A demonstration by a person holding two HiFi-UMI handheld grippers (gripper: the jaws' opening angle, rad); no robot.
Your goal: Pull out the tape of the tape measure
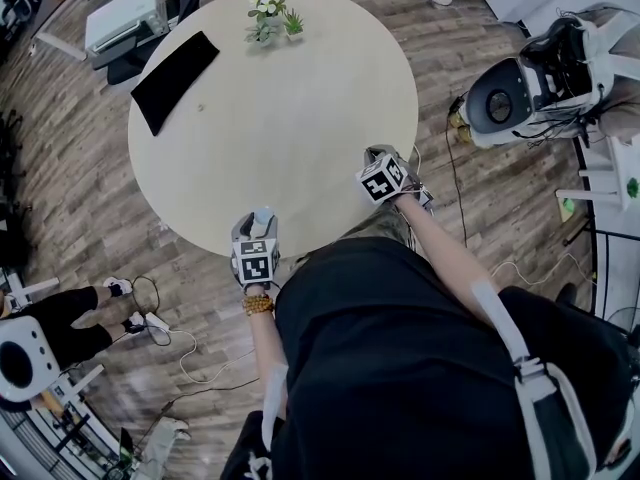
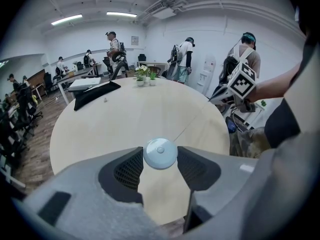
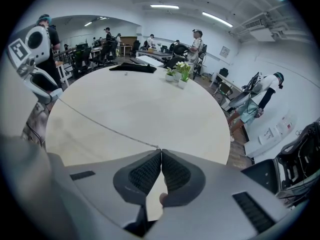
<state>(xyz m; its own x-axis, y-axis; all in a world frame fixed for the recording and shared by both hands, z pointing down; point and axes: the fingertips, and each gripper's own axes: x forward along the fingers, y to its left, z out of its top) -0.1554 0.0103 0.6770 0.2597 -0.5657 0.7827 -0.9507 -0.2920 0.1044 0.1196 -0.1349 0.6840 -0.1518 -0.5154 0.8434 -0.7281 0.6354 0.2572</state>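
Note:
A round pale-blue tape measure sits between the jaws of my left gripper, which is shut on it above the near edge of the round beige table. Its thin tape runs taut across to my right gripper. In the right gripper view, that gripper is shut on the tape's end, and the tape stretches left to the left gripper. In the head view both grippers hover at the table's near rim, left gripper and right gripper.
A black flat pouch lies at the table's far left, with small potted plants at the far edge and a tiny object between. A white machine stands to the right. Cables trail over the wooden floor. Several people stand in the room.

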